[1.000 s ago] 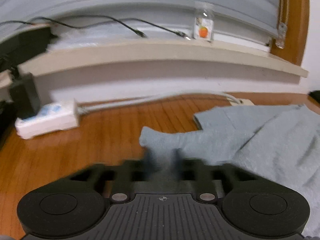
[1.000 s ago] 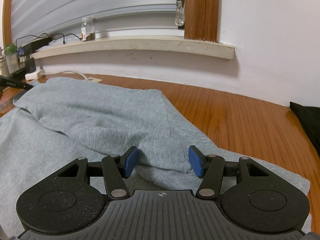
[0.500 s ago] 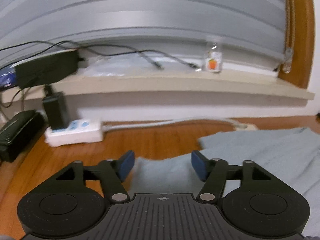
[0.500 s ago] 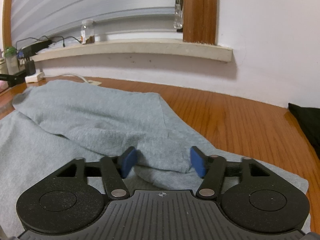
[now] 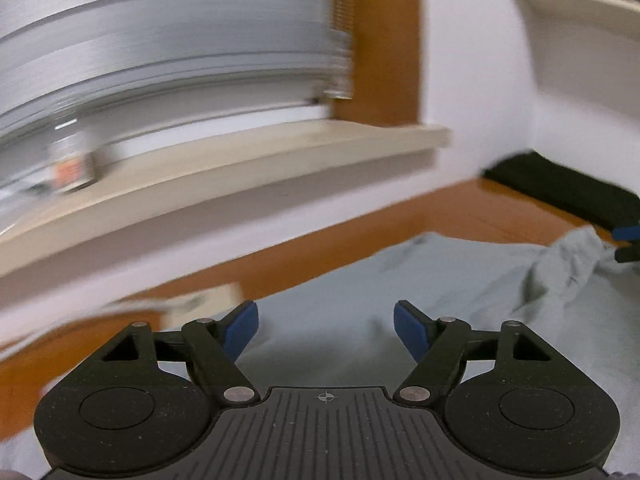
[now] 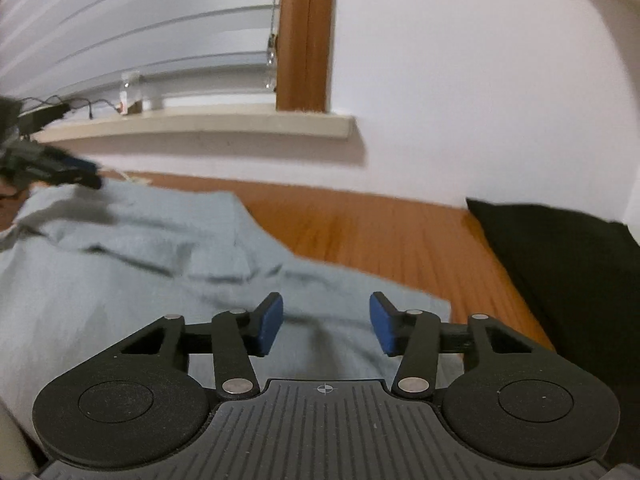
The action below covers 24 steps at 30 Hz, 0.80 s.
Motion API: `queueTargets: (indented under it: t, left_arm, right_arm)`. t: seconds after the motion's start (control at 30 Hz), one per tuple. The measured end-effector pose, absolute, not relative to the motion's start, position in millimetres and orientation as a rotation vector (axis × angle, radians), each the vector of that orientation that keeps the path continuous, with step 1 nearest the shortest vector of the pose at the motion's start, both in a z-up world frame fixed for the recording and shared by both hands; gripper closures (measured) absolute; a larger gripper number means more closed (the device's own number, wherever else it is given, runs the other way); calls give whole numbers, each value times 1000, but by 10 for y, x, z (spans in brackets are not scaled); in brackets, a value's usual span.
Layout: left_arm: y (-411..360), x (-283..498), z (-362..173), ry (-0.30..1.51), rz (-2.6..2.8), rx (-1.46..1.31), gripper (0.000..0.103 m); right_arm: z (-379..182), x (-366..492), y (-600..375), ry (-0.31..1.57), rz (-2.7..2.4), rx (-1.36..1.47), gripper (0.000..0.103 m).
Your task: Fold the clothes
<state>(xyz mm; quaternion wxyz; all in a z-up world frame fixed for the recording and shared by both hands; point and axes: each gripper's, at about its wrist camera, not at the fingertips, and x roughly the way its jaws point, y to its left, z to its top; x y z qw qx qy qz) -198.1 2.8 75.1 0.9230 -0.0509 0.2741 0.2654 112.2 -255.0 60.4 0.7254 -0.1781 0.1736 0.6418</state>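
A light grey garment (image 6: pixel 120 280) lies spread on the wooden floor (image 6: pixel 360 232), with a folded layer across its upper part. My left gripper (image 5: pixel 325 328) hovers over the garment (image 5: pixel 360 280); its jaws are opening and nothing is pinched between the blue pads. It also shows at the left edge of the right wrist view, left gripper (image 6: pixel 52 166), above the garment's far end. My right gripper (image 6: pixel 325 326) is over the garment's near right part; its jaws are closing, with flat cloth below them and none gripped. A blue tip of the right gripper (image 5: pixel 626 234) shows in the left wrist view.
A black cloth (image 6: pixel 560 264) lies on the floor to the right of the grey garment, black cloth (image 5: pixel 560 188). A window sill (image 6: pixel 200 124) runs along the white wall, bearing a small jar (image 6: pixel 130 96) and cables. A wooden window frame (image 6: pixel 306 32) stands above it.
The left gripper let go of the grey cloth end, opened wide and swung right along the garment. The right gripper shifted right off the folded edge and its jaws narrowed.
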Motion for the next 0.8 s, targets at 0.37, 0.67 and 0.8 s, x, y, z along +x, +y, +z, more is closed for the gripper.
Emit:
queueTargets:
  t: [0.37,0.67,0.8]
  left_arm:
    - [165,-1684,435,599,510,-178,25]
    - [162,-1669,436,609,539,-156,25]
    - [171,-1674,440,605,539,-161,25]
  right_arm:
    - [542,699,-2109,304,1525,-544,59]
    - [515,568,-1723,288,1557,-692,50]
    - [565,551,-1593,288,1557,-677,50]
